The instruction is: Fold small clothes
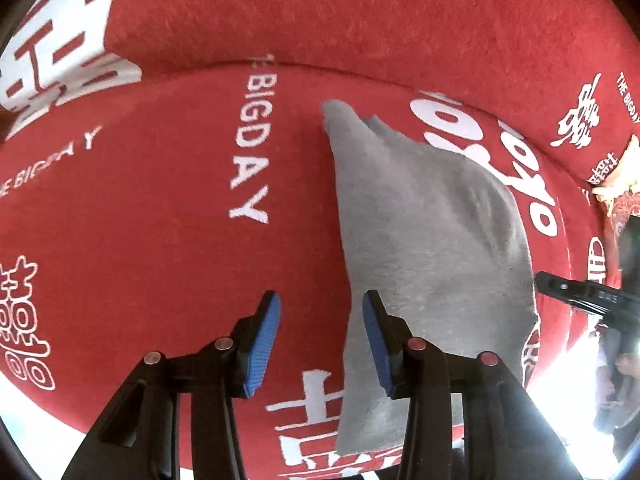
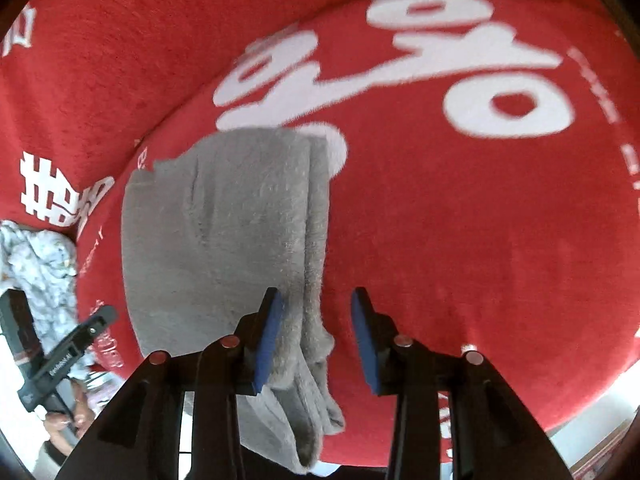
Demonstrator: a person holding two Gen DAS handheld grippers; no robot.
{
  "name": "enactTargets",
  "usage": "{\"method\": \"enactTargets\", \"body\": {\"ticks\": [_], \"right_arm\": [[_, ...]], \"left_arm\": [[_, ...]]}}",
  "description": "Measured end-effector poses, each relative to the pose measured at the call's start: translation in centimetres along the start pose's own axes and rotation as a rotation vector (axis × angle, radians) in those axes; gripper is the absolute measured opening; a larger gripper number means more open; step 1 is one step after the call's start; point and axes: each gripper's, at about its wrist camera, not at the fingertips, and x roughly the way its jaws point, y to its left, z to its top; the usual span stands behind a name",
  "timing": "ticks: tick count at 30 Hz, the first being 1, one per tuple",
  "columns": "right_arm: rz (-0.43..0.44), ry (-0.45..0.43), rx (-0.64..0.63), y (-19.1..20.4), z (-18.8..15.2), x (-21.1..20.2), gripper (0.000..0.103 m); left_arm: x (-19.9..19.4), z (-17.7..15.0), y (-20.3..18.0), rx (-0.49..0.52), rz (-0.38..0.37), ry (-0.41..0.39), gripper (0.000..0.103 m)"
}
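Observation:
A grey fleece garment [image 1: 424, 240] lies folded lengthwise on a red cloth [image 1: 160, 240] printed with white lettering. My left gripper [image 1: 322, 340] is open, hovering over the garment's left edge near its near end; its right finger is above the grey cloth. In the right wrist view the same garment [image 2: 224, 240] lies with its stacked folded edge on the right. My right gripper [image 2: 316, 340] is open, its jaws on either side of that folded edge near the garment's near end. The other gripper's black finger shows at the left [image 2: 68, 348].
The red cloth [image 2: 480, 220] covers a cushioned seat with a raised back at the far side. A pale patterned cloth [image 2: 36, 256] lies off the left edge. Another patterned cushion [image 1: 620, 184] sits at the far right. The seat's front edge is close below.

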Motion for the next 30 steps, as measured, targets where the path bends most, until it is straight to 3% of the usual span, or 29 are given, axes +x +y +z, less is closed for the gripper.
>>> {"method": "enactTargets", "body": {"ticks": [2,4,8,12,15,18,21,30], "right_arm": [[0.05,-0.035,-0.011,0.7,-0.8,-1.2,0.017],[0.096,-0.05,-0.031,1.8,-1.6,-1.9,0.01],[0.054,-0.022,-0.133,4.6,-2.8,-0.8,0.009],[-0.111,0.017,-0.192,3.5,-3.5,2.1,0.009],[-0.154,0.003,-0.189,1.7,-3.5,3.2,0.005],[-0.157,0.007,-0.15,1.0,-3.0,2.6,0.006],[-0.105,0.004,-0.105,0.3,-3.1,1.4,0.006],[-0.09,0.005,0.01,-1.1,-5.0,-1.0,0.007]], "left_arm": [[-0.4,0.0,-0.4,0.013,-0.011,-0.014,0.044],[-0.2,-0.1,-1.6,0.039,-0.011,-0.013,0.044],[2.2,-0.5,-3.7,0.087,0.024,0.023,0.044],[3.7,-1.2,-4.2,0.104,0.057,0.027,0.044],[3.5,-1.2,-4.1,0.097,0.048,0.033,0.044],[3.0,-1.1,-4.2,0.11,0.063,0.042,0.044],[2.7,-1.2,-4.3,0.111,0.073,0.053,0.044],[2.0,-1.6,-4.2,0.116,0.098,0.079,0.044]]}}
